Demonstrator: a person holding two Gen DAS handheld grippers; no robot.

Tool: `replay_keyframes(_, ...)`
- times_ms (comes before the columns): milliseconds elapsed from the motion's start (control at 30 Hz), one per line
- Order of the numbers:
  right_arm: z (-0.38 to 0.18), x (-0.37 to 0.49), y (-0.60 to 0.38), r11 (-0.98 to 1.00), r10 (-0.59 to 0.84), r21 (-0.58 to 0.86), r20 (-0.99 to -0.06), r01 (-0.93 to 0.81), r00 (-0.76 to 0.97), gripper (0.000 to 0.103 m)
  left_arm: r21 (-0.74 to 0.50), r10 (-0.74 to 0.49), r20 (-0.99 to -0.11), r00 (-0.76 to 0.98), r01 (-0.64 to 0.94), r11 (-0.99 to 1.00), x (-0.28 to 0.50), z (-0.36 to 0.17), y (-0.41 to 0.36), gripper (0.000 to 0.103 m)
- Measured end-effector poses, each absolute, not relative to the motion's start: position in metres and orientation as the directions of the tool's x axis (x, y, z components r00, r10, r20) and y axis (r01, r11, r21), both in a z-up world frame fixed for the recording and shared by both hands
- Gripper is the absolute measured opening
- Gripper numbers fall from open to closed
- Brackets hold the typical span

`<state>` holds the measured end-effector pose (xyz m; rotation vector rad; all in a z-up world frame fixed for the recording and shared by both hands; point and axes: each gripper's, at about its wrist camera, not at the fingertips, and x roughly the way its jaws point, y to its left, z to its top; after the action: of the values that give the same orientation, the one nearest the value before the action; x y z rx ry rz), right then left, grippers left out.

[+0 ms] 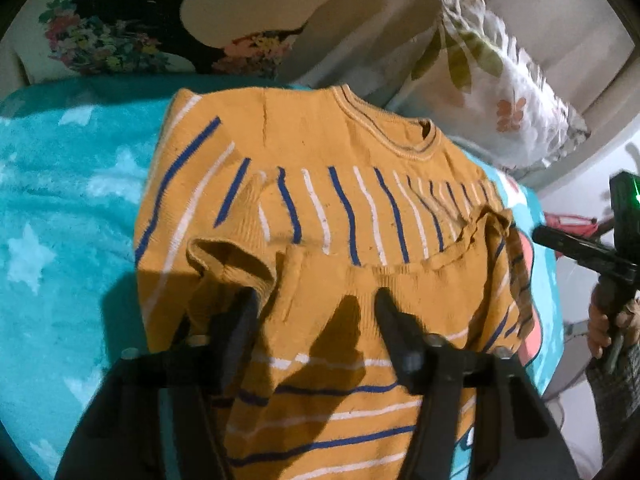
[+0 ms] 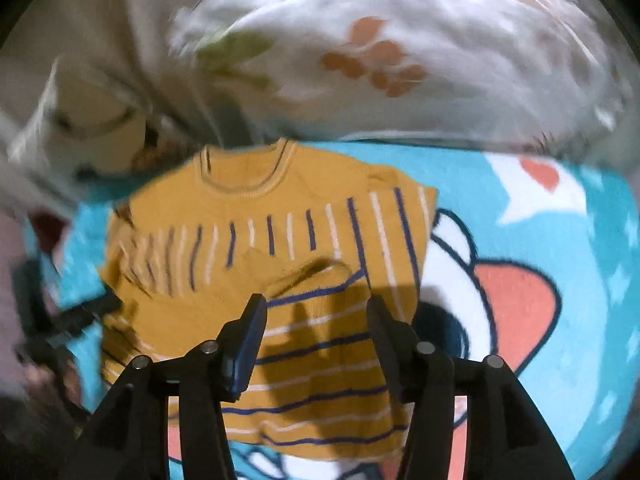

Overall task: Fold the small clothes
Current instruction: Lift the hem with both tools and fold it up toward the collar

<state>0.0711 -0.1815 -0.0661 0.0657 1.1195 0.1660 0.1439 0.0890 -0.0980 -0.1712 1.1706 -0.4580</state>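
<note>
A small mustard-yellow sweater (image 1: 320, 208) with blue and white stripes lies flat on a turquoise blanket (image 1: 68, 200), collar at the far end, both sleeves folded inward across the body. My left gripper (image 1: 316, 300) is open and empty, its fingers just above the sweater's lower half. In the right wrist view the same sweater (image 2: 280, 240) lies ahead on the blanket (image 2: 580, 280). My right gripper (image 2: 316, 308) is open and empty over the sweater's lower right part. The right gripper also shows in the left wrist view (image 1: 592, 252), at the far right, held by a hand.
A white floral pillow (image 1: 512, 92) lies beyond the sweater's collar; it also shows blurred in the right wrist view (image 2: 380, 60). A cushion with a black cat and flowers (image 1: 132, 28) stands at the back left. The blanket's right edge drops off near the hand.
</note>
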Motion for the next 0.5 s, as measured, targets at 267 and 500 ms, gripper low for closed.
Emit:
replay_keyframes(267, -0.11, 0.098, -0.127, 0.936, -0.037, -0.188, -0.893, -0.298, 0.448, 0.056, -0.362, -0.426, -0.844, 0.326, 0.239, 0.901, 0.141, -0.09, 0.1, 0.006)
replay_keyframes(500, -0.101, 0.113, -0.17, 0.975, 0.211, 0.173, -0.911, -0.137, 0.355, 0.004, -0.397, -0.449, -0.81, 0.378, 0.21, 0.893, 0.146, -0.064, 0.114, 0.006)
